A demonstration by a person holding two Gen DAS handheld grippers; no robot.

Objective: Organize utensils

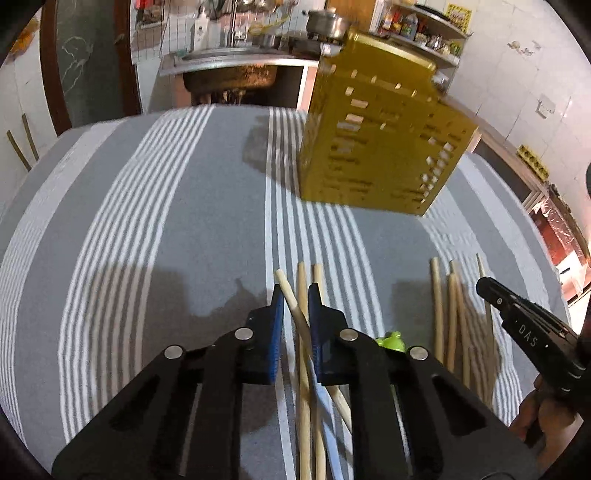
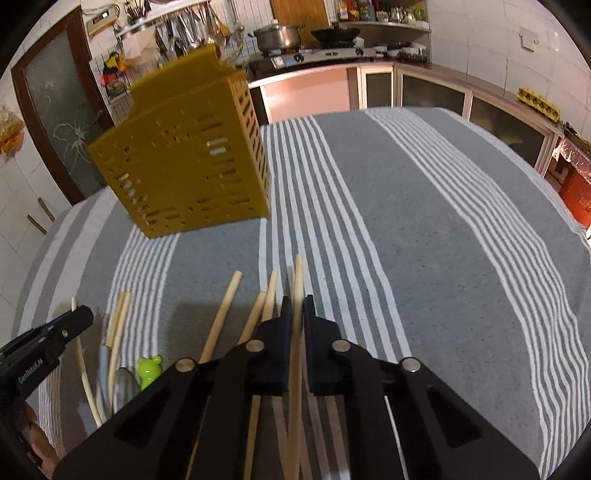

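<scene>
left tongs (image 1: 295, 295) grip round wooden chopstick (image 1: 291, 299) | right tongs (image 2: 297, 306) likewise (slatted yellow holder (image 2: 184, 162))

A grey tablecloth with white stripes (image 2: 424, 229) covers the table. Behind it runs a kitchen counter (image 2: 332, 62) carrying a steel pot (image 2: 277, 35), white tiled walls (image 2: 498, 44), and a dark-framed glass door (image 2: 55, 110).

Kitchen backdrop behind a striped table

A grey cloth with white stripes (image 2: 424, 206) covers the table. Beyond it: a steel pot (image 2: 277, 36) on the stove (image 2: 321, 55), a shelf of what look like bottles (image 1: 413, 26), a dark door (image 2: 55, 122), and a yellow egg tray (image 2: 538, 100).
</scene>
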